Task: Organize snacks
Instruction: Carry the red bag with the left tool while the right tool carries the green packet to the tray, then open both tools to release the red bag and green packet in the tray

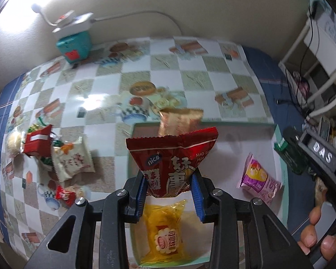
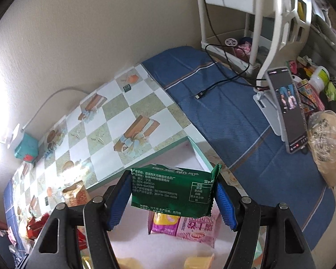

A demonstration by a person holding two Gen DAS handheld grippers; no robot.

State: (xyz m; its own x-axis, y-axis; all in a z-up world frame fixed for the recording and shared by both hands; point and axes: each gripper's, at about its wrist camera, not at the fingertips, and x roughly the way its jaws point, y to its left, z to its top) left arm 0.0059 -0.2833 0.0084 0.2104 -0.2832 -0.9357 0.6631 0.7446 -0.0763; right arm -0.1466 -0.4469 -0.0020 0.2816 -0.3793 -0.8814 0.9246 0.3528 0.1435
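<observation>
My left gripper (image 1: 169,192) is shut on a red snack packet (image 1: 172,157), held above a shallow green-rimmed tray (image 1: 203,124). In the tray lie a yellow packet (image 1: 164,231), a pink packet (image 1: 259,179) and a gold-brown packet (image 1: 179,121). My right gripper (image 2: 172,204) is shut on a green packet (image 2: 172,190), over the same tray (image 2: 197,150), just above the pink packet (image 2: 190,226). A loose pile of snacks (image 1: 53,152) lies on the checkered tablecloth to the left.
A teal box (image 1: 75,44) with a white power adapter and cable stands at the back by the wall. A phone on a stand (image 2: 286,109), a black cable (image 2: 221,83), a white rack (image 2: 253,22) and a bagged snack (image 2: 327,143) crowd the right side. A person's fingers (image 1: 313,235) hold the other gripper.
</observation>
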